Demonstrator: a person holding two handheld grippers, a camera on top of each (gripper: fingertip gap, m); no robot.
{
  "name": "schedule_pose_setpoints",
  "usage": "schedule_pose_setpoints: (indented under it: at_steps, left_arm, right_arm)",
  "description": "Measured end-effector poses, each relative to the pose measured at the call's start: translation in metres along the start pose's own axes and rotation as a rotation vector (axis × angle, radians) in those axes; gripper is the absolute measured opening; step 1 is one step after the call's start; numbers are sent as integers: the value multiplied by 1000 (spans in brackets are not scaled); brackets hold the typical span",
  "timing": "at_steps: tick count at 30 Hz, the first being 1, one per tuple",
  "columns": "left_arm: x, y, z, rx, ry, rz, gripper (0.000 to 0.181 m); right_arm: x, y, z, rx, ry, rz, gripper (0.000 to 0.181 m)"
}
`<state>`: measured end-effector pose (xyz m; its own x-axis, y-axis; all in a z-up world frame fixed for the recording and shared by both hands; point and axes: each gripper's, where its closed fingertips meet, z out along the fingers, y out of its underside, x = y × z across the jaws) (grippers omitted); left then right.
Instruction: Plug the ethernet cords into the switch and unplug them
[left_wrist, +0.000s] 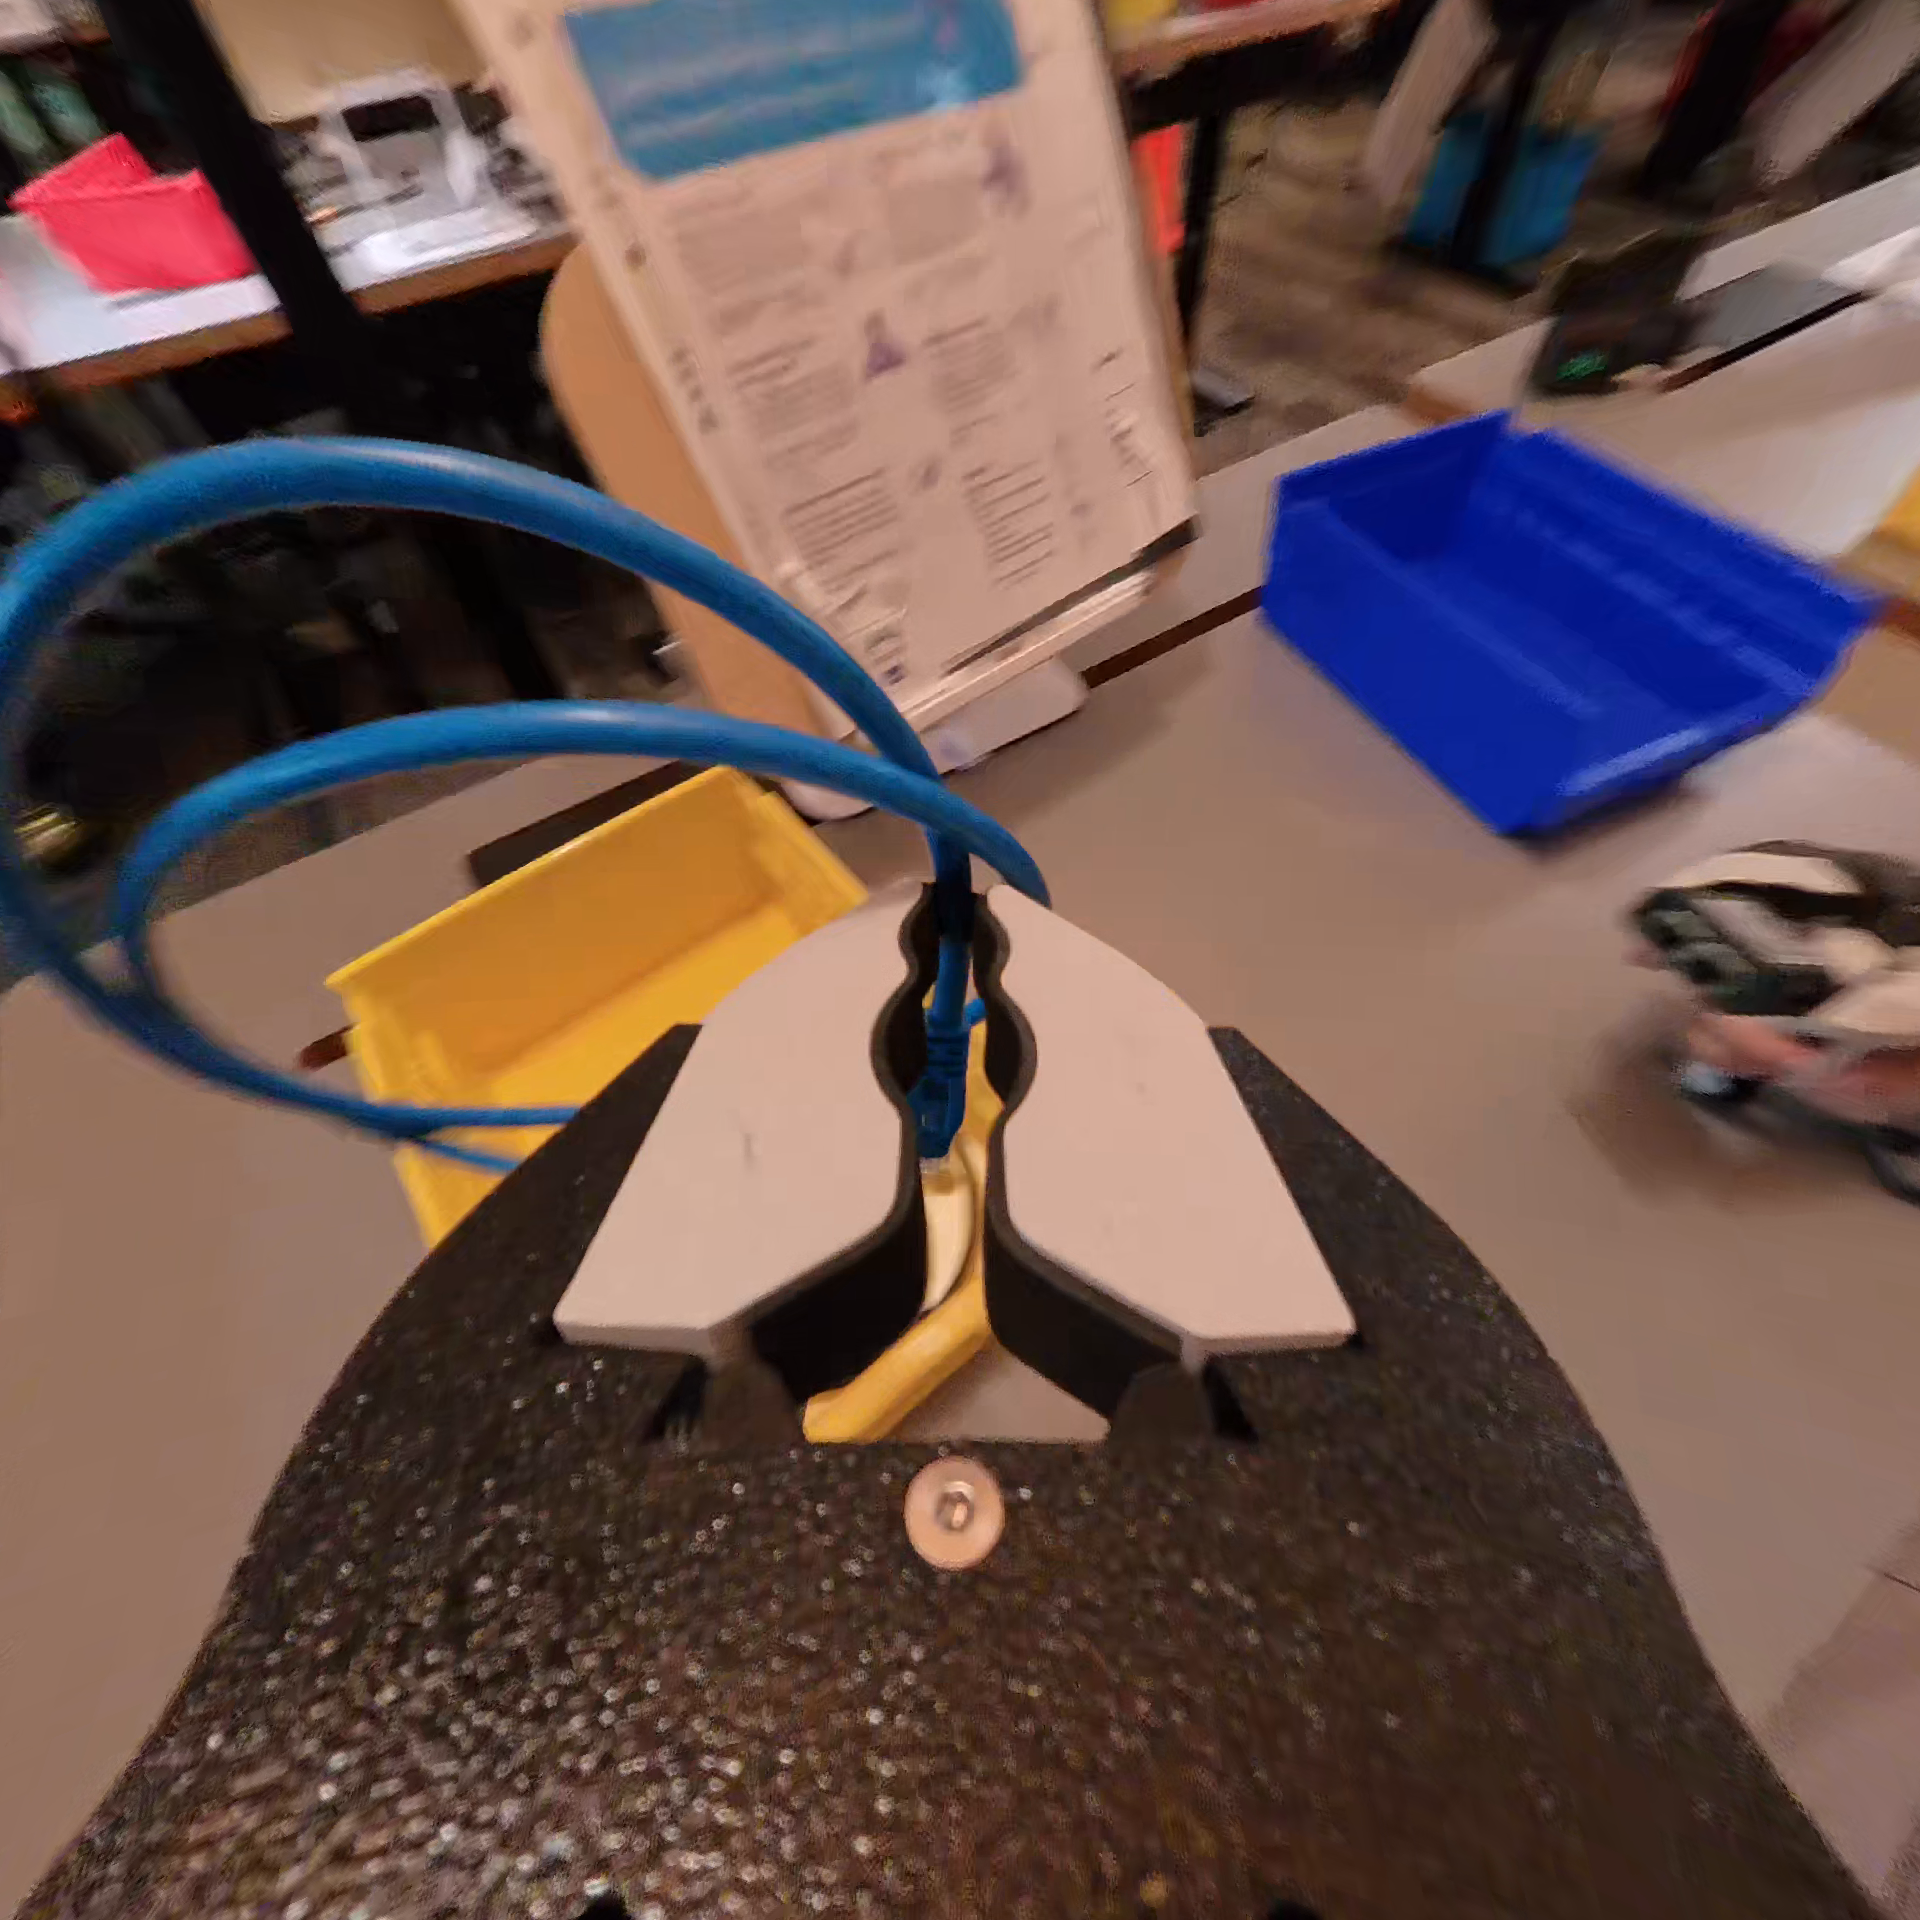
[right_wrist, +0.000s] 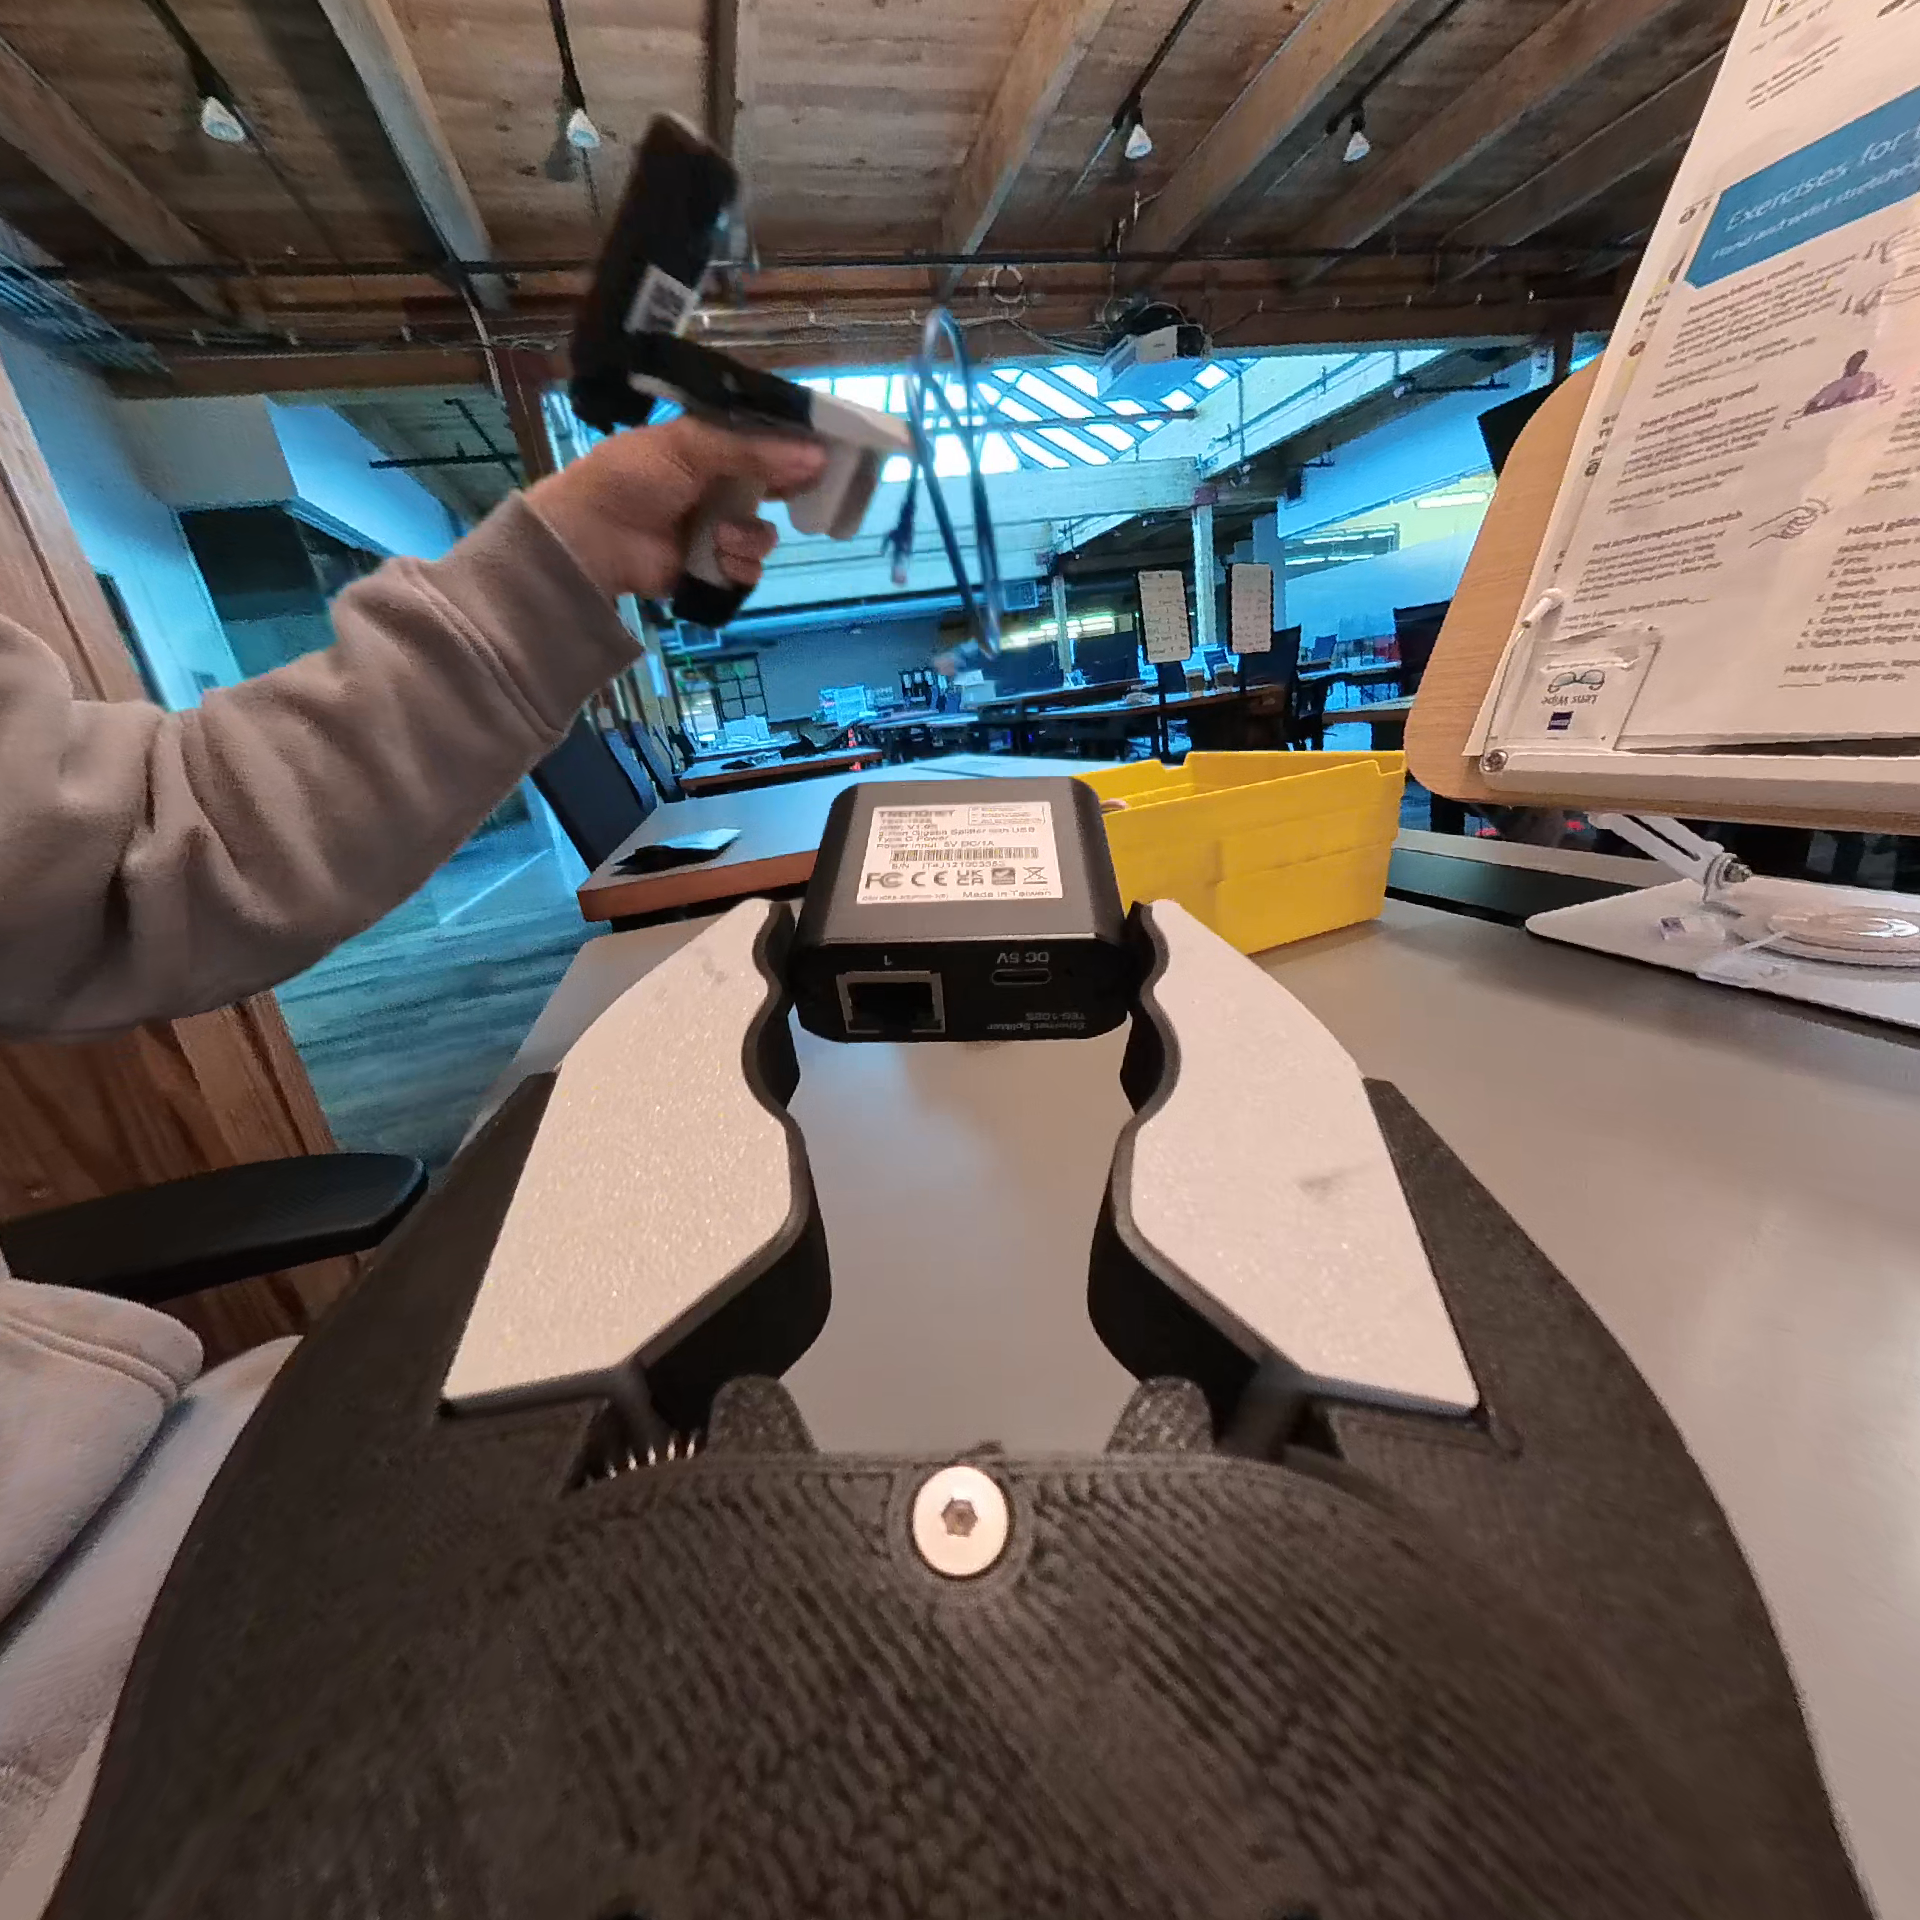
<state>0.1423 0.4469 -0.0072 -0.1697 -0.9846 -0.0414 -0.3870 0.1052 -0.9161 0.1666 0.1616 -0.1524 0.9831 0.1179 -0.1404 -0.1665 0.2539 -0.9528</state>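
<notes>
My left gripper (left_wrist: 956, 909) is shut on a blue ethernet cord (left_wrist: 436, 488), held in the air above a yellow bin (left_wrist: 582, 997). The cord loops up and to the left, and its plug (left_wrist: 940, 1101) hangs down between the fingers. My right gripper (right_wrist: 956, 935) is shut on the black switch (right_wrist: 956, 862), clamping its two sides low over the grey table (right_wrist: 956, 1195). The switch's label faces up and an empty port (right_wrist: 890, 1003) faces the camera. The left gripper also shows in the right wrist view (right_wrist: 873, 457), raised high to the left with the cord (right_wrist: 956, 468) dangling.
A blue bin (left_wrist: 1538, 623) stands on the table at the far right. A document stand with printed sheets (left_wrist: 883, 364) stands behind the yellow bin (right_wrist: 1247, 842). A person's grey sleeve (right_wrist: 260, 790) reaches in from the left. A chair armrest (right_wrist: 208, 1216) is at the lower left. Tip to tip, the grippers are about 35 cm apart.
</notes>
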Motion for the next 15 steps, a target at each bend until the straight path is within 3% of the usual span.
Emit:
schedule_pose_setpoints:
  at_steps: [3,6,10,15]
  left_arm:
    - [47,-22,-18,65,195,-95,5]
    - [81,-12,-18,21,266,-190,5]
    - [144,33,8,-103,378,-274,5]
    - [213,100,78,-298,473,-269,5]
  right_arm:
    - [2,-3,-3,22,7,20,62]
    - [2,-4,-6,22,10,18,62]
    - [-5,-9,-13,-3,9,-27,62]
    - [-10,-19,-33,0,-6,-50,62]
